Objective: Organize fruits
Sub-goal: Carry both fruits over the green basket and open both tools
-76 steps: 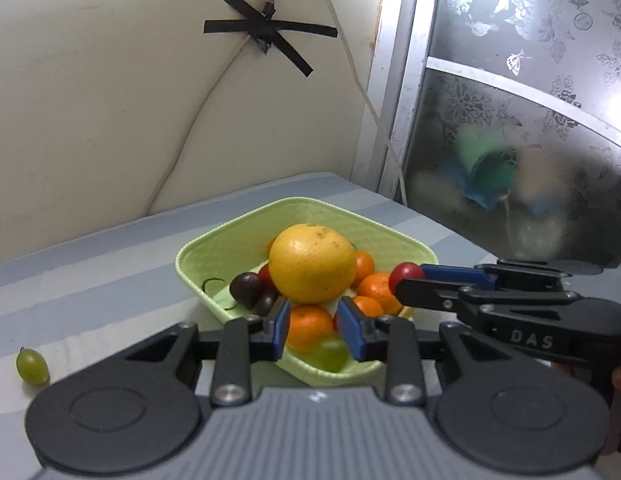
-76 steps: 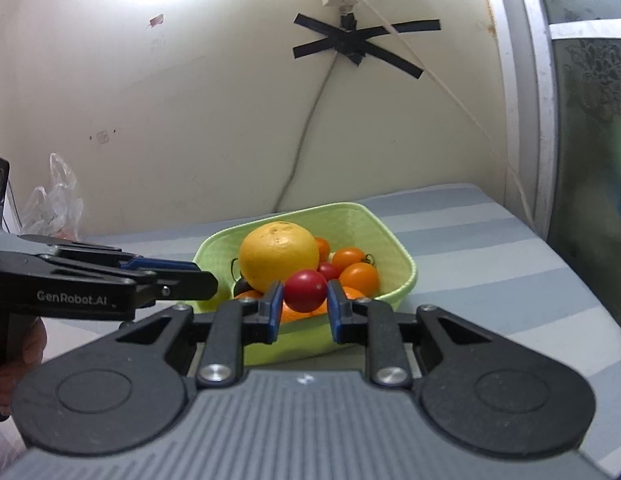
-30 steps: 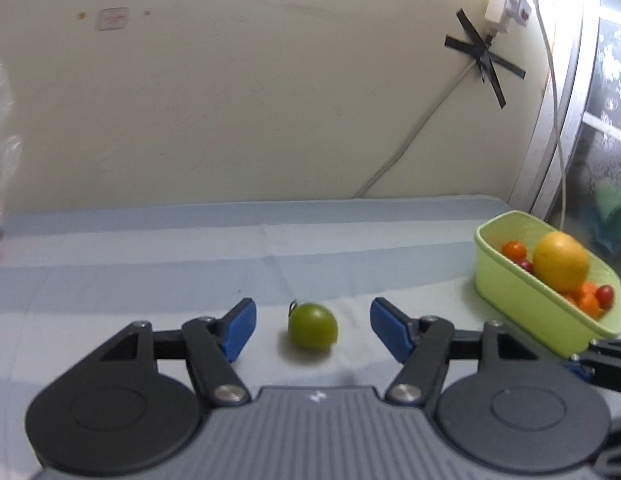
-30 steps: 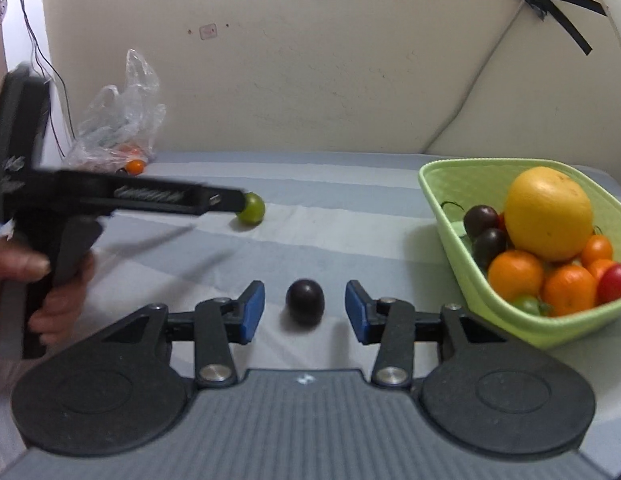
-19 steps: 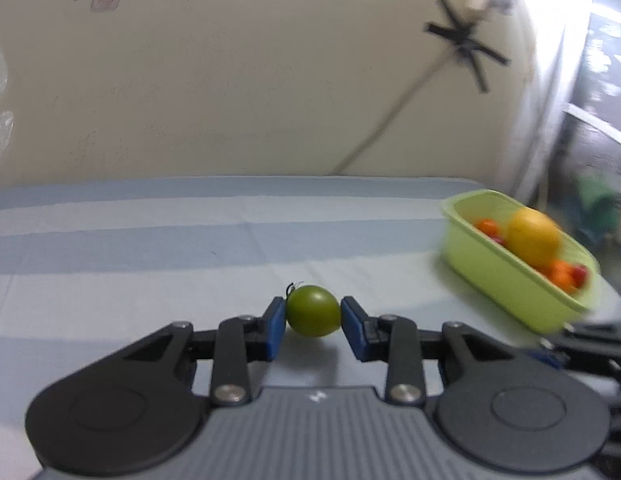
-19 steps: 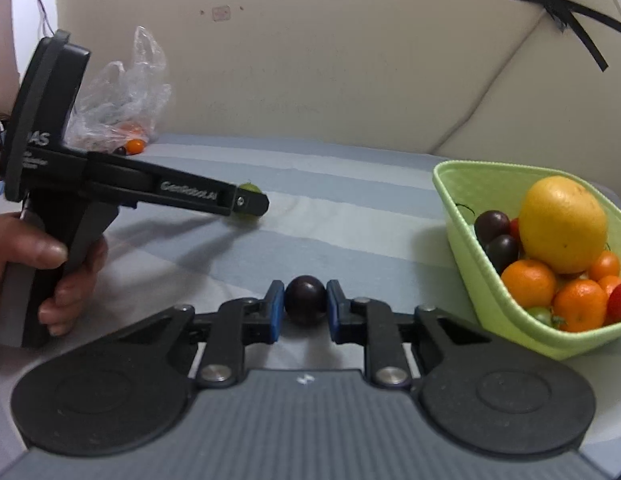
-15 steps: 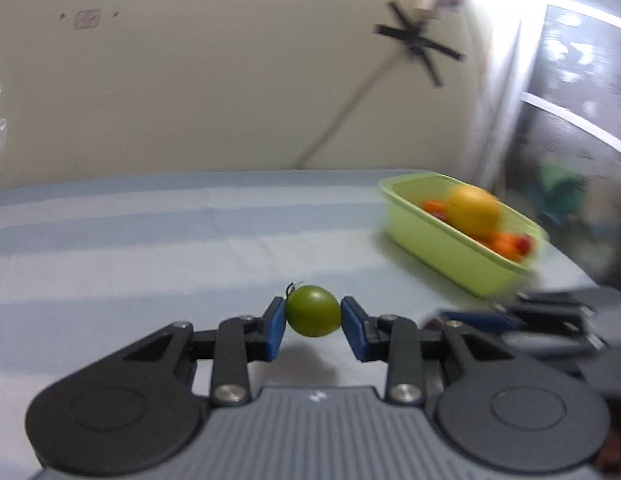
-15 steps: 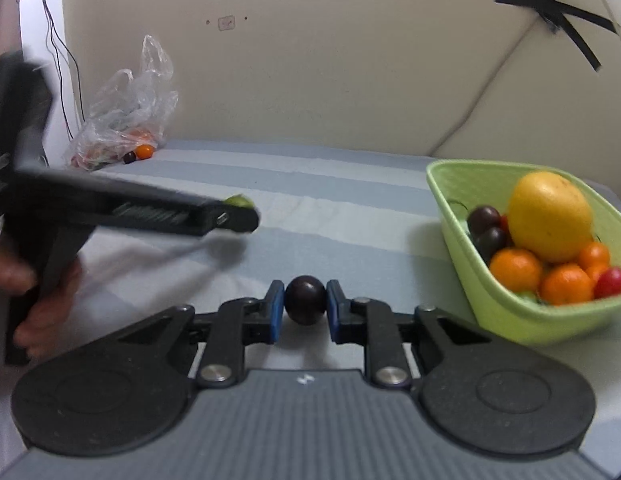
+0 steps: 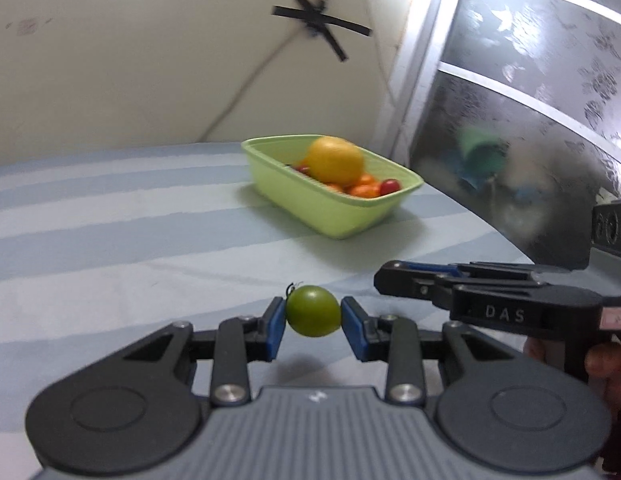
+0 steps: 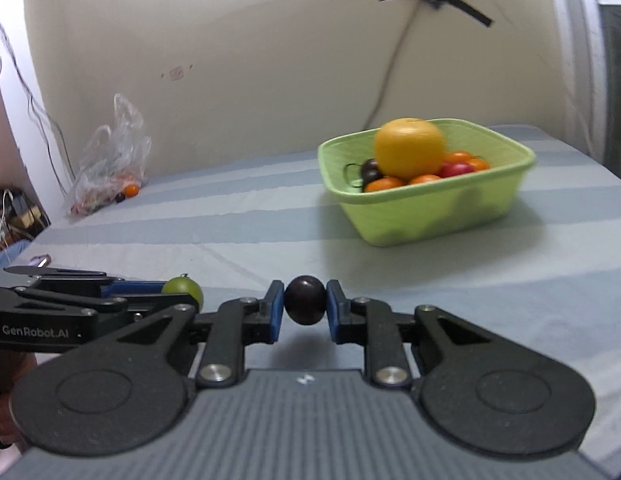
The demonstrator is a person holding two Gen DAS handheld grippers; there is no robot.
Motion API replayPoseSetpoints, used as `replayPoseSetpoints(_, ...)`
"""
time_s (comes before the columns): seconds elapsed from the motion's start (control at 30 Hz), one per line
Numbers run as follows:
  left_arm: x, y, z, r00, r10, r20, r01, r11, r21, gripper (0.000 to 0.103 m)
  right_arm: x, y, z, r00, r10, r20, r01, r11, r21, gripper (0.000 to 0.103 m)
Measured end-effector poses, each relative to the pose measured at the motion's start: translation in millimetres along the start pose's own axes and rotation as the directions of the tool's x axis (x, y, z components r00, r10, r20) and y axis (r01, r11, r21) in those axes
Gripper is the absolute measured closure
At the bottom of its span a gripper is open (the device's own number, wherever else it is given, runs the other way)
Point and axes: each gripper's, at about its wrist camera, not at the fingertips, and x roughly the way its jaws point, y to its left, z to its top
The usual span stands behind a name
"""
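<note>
My left gripper point(image 9: 313, 317) is shut on a green tomato point(image 9: 313, 310) and holds it just above the striped cloth. My right gripper point(image 10: 305, 306) is shut on a dark purple fruit point(image 10: 305, 305), also lifted. The green tomato point(image 10: 183, 289) shows in the right wrist view at the left gripper's tips. A light green basket point(image 9: 318, 204) holds a large yellow citrus point(image 9: 335, 160), small oranges and red tomatoes; it sits ahead, to the right, in both views point(image 10: 438, 210). The right gripper also shows in the left wrist view, at the right, with its fingers point(image 9: 420, 280) closed.
A clear plastic bag point(image 10: 110, 160) with small fruits lies at the far left by the wall. A frosted glass door point(image 9: 530, 120) stands right of the basket. A cable point(image 10: 384, 92) hangs down the wall behind the basket.
Both grippers closed on their fruits, lifted them and swung right, toward the basket. The basket now sits nearer the centre of both views.
</note>
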Motion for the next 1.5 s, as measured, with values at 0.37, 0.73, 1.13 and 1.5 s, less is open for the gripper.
replayPoseSetpoints(0.37, 38.4, -34.0, 62.0, 0.999, -0.034, 0.03, 0.031, 0.995, 0.091, 0.072, -20.8, -39.8, 16.9, 0.991, -0.033, 0.128, 0.027, 0.999, 0.046, 0.078)
replayPoseSetpoints(0.73, 104.5, -11.3, 114.6, 0.999, 0.032, 0.023, -0.034, 0.998, 0.055, 0.072, 17.8, -85.6, 71.6, 0.974, -0.113, 0.194, 0.11, 0.994, 0.029, 0.078)
replayPoseSetpoints(1.13, 123.7, -1.9, 108.9, 0.999, 0.045, 0.007, -0.046, 0.998, 0.047, 0.054, 55.2, -100.0, 83.7, 0.98, -0.151, 0.127, 0.153, 0.988, -0.003, 0.077)
replayPoseSetpoints(1.5, 82.1, -15.3, 98.0, 0.995, 0.078, 0.068, -0.082, 0.995, 0.065, 0.041, 39.7, -89.9, 84.4, 0.973, -0.169, 0.159, 0.168, 0.986, 0.017, 0.062)
